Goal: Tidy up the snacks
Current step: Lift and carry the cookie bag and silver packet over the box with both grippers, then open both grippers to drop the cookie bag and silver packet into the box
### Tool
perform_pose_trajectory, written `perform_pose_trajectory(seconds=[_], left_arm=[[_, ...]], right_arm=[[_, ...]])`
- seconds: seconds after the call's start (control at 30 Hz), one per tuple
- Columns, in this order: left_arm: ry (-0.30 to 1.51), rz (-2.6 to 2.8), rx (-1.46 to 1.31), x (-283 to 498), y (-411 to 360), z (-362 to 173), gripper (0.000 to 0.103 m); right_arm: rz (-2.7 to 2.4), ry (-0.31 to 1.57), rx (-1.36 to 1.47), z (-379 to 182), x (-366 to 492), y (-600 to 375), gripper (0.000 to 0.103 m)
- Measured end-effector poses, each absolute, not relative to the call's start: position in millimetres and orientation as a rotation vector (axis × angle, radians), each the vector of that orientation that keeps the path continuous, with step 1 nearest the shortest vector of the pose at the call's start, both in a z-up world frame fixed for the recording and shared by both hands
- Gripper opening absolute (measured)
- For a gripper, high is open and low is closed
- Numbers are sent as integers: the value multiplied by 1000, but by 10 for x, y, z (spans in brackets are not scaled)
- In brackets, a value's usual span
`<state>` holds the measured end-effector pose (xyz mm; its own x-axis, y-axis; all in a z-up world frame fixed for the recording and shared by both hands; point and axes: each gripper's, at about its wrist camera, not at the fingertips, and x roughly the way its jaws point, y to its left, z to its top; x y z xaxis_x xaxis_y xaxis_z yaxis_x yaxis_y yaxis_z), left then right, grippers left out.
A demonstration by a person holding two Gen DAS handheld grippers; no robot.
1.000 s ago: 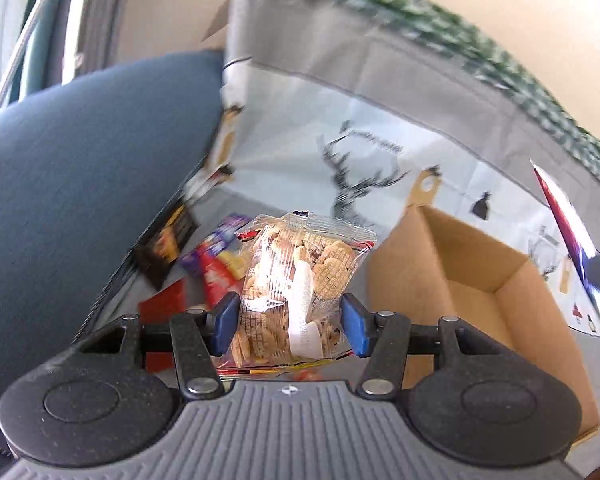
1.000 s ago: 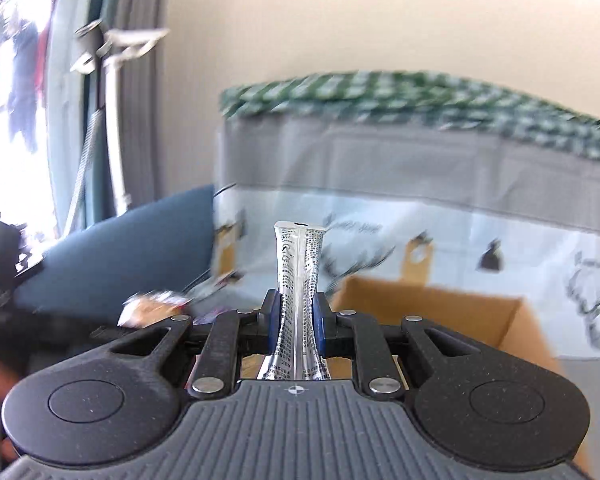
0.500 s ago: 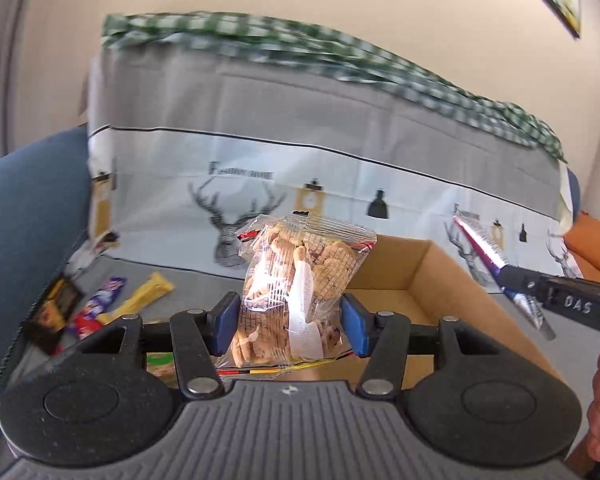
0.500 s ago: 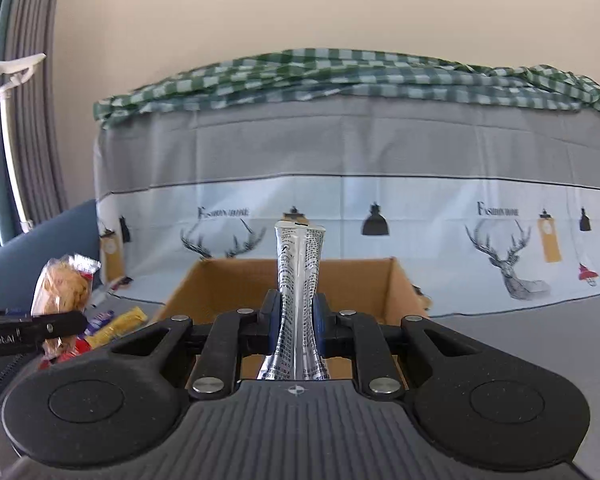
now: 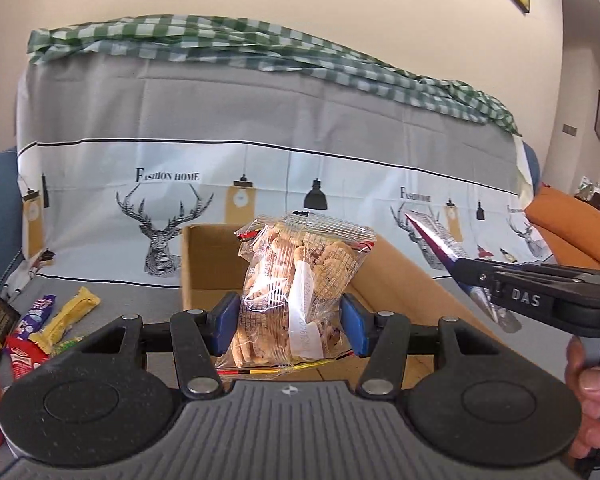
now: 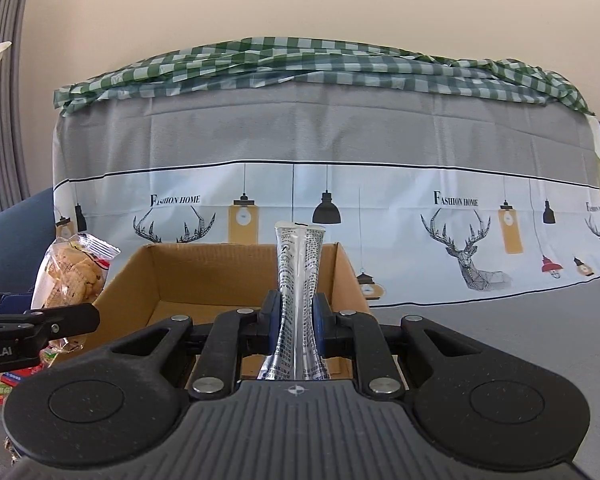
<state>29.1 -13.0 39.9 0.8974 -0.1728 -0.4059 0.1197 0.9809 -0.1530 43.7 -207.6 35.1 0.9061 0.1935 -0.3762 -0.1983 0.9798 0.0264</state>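
Left claw (image 5: pixel 288 324) is gripping the biscuit bag (image 5: pixel 300 280), right claw (image 6: pixel 296 320) is pinching the foil sachet (image 6: pixel 298 280) over the cardboard box (image 6: pixel 204 276); crowding risks collision or a missed drop.

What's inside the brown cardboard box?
The cardboard box looks empty: only bare brown walls and floor show. Its near part is hidden behind the right gripper and silver packet, so something could lie there unseen.
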Motion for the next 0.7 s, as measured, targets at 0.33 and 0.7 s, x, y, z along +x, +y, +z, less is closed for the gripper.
perform_pose_trajectory(seconds=[0.33,0.7], left_arm=[[439,-183,-116,266,-156,380,59],[432,-199,-110,259,-177,393,59]], right_arm=[[205,376,-30,352,436,-1989,18],[189,375,-26,354,449,-2025,18]])
